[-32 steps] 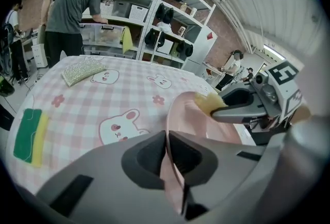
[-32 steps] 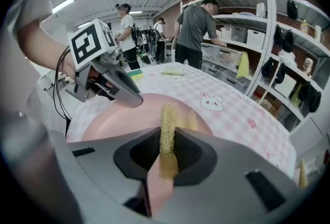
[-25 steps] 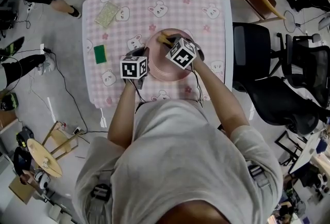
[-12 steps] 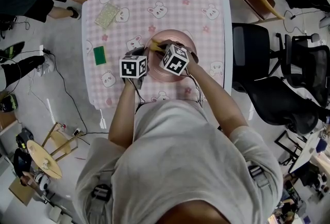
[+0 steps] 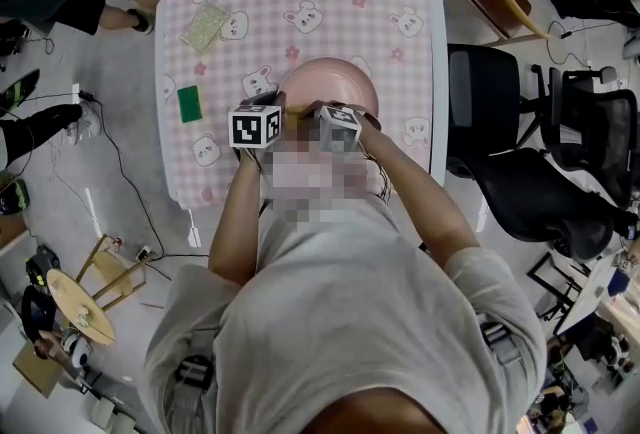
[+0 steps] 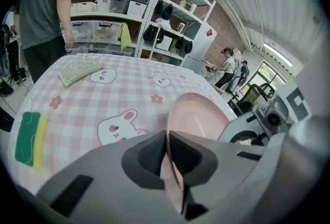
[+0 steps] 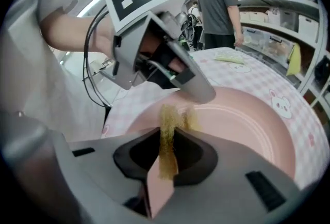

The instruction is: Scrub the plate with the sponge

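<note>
A pink plate (image 5: 335, 82) sits on the pink checked tablecloth (image 5: 300, 2), lifted a little at its near-left rim. My left gripper (image 6: 167, 138) is shut on that rim (image 6: 198, 114); in the head view it (image 5: 272, 110) is at the plate's left edge. My right gripper (image 7: 166, 138) is shut on a thin yellow sponge (image 7: 167, 130) that presses on the plate's inner surface (image 7: 247, 120) close to the left gripper (image 7: 160, 58). From above, the sponge (image 5: 291, 109) shows between the two marker cubes, beside the right gripper (image 5: 305, 114).
A green-and-yellow sponge (image 5: 190, 104) (image 6: 28, 138) lies on the cloth to the left. A speckled scrub pad (image 5: 204, 26) (image 6: 80, 69) lies at the far left. A person (image 6: 46, 11) stands by the far-left corner. Office chairs (image 5: 520, 122) crowd the right side.
My right gripper has dragged the yellow sponge across the plate from its far middle toward the near-left rim, ending beside the left gripper. The left gripper has kept its hold on the rim.
</note>
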A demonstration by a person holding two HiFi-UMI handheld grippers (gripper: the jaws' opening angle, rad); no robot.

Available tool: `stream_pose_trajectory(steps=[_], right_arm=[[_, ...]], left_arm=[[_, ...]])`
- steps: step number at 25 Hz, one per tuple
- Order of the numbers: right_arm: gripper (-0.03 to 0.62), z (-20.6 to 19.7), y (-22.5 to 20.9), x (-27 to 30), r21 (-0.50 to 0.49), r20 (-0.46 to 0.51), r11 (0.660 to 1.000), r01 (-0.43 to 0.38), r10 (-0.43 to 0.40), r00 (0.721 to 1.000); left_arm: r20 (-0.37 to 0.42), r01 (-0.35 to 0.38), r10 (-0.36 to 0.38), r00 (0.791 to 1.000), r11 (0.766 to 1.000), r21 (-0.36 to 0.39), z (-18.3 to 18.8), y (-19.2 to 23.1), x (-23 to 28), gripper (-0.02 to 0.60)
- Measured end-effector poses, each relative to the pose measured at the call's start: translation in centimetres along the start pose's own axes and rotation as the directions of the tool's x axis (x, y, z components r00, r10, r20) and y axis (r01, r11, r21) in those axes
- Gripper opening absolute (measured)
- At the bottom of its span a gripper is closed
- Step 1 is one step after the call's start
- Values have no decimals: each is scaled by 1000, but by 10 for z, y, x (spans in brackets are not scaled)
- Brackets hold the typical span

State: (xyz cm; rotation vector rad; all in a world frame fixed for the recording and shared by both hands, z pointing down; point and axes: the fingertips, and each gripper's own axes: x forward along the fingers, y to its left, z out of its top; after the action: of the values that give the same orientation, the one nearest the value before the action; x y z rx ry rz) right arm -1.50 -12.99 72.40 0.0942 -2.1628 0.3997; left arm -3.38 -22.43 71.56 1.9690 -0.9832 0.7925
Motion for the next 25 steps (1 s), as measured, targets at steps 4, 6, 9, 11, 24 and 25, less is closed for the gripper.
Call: stream_pose_trajectory(steps=[4,6,9,11,24,25], right_arm=[[69,-20,31,-1,-14,-78,992,-122,120,990],[69,-30,39,-3,-21,-114,989,-149,146,983],[69,-40,49,-8,-27,-165,983,-181,174,971],[69,-46,56,-12,-20,-192,978,-208,200,961],[69,-105,40,-41,95,-325,976,-197,217,921],[69,-101,40,-44,123,-304,973,-198,227,925]], left_arm=[[-1,-8,8,1000,1000,-9,-1,-2,-1,27],[-10,-5,5,1000,1000,-13,-5,0,1,26],[-1,1,-1,1000,1000,-4,-3,-1,-1,26],[-1,4,-4,1000,1000,-3,-2,-1,-2,26],[-13,-8,7,1000,999,-40,-14,-3,0,26],[-13,-6,5,1000,999,-40,-15,-3,1,26]])
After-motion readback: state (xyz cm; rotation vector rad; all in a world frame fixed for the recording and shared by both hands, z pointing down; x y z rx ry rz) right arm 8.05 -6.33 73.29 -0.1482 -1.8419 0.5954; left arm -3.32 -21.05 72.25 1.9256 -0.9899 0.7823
